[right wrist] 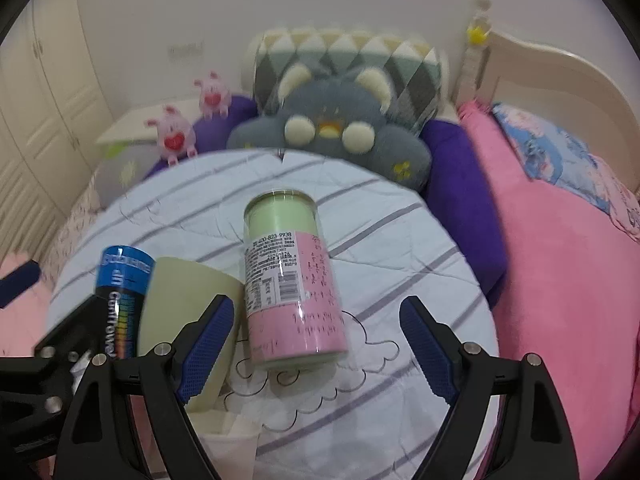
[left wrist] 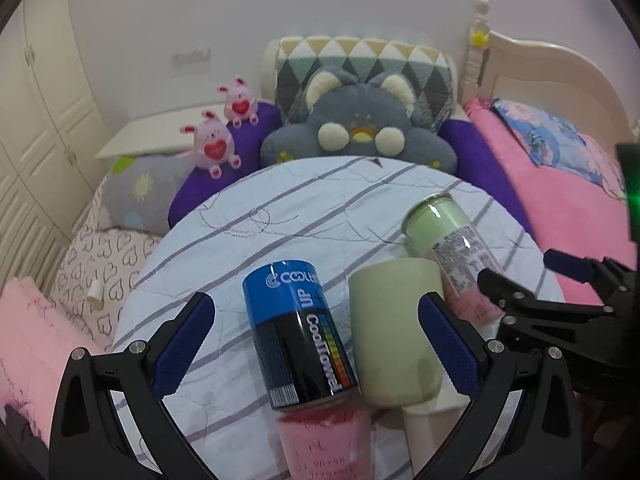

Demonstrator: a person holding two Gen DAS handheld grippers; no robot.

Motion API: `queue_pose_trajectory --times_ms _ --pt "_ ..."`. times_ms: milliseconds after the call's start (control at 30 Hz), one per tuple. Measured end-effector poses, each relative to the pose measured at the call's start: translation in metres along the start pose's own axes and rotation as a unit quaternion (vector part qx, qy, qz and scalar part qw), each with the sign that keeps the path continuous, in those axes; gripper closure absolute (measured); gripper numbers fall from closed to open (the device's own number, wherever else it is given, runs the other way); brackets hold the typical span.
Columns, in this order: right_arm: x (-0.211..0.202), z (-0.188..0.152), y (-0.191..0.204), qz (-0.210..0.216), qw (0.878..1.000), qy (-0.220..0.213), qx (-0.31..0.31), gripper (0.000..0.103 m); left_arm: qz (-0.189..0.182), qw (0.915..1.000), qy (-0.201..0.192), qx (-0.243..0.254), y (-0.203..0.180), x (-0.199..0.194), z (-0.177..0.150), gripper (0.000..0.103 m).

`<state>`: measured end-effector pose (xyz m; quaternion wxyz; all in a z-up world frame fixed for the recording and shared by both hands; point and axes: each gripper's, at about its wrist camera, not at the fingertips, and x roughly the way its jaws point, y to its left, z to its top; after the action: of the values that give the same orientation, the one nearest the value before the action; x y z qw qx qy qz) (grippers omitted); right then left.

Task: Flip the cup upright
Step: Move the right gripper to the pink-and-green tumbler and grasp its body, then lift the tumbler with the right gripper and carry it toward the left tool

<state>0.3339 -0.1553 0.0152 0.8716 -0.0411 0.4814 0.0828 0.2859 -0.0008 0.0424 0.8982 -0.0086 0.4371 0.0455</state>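
Left wrist view shows the pale green cup [left wrist: 396,332] standing mouth-down on the round table [left wrist: 280,216], its flat base facing up. It sits between the blue-and-black canister [left wrist: 296,336] on its left and the pink-and-green clear canister [left wrist: 452,248] on its right, close to both. The left tool [left wrist: 316,344] is spread wide, its blue pads flanking the blue canister and the cup, gripping nothing. In the right wrist view the right tool [right wrist: 316,348] is also wide and holds nothing, straddling the pink-and-green canister, with its left pad in front of the cup. A striped light-blue cloth covers the table. Behind it lie a grey plush cushion [left wrist: 356,128], 2 pink plush toys [left wrist: 214,144] and a pink bed [left wrist: 568,208]. Bare cloth lies beyond the canisters toward the far rim.
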Motion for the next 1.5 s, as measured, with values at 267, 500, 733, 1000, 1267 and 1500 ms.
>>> queue_pose_trajectory --times_ms 267,500,733,1000,1267,1500 --pt "0.041 0.02 -0.001 0.032 0.997 0.077 -0.001 0.017 0.022 0.9986 0.048 -0.008 0.005 0.034 0.019 0.0" --pt "0.066 0.03 0.006 0.046 0.991 0.121 -0.015 0.017 0.024 0.9967 0.077 -0.013 0.007 0.051 0.027 0.0" --pt "0.086 0.034 0.003 0.062 0.987 0.152 -0.001 0.017 0.023 0.996 0.085 -0.016 0.011 0.056 0.031 0.0" --pt "0.084 0.037 0.001 0.068 0.987 0.145 0.011 0.033 0.025 0.9958 0.087 -0.015 0.01 0.055 0.032 0.0" --pt "0.068 0.041 -0.005 0.065 0.99 0.126 0.021 0.033 0.018 0.9966 0.08 -0.013 0.011 0.043 0.029 0.0" --pt "0.05 0.034 -0.01 0.053 0.993 0.105 0.031 0.033 0.013 0.997 0.075 -0.012 0.011 0.03 0.027 0.0"
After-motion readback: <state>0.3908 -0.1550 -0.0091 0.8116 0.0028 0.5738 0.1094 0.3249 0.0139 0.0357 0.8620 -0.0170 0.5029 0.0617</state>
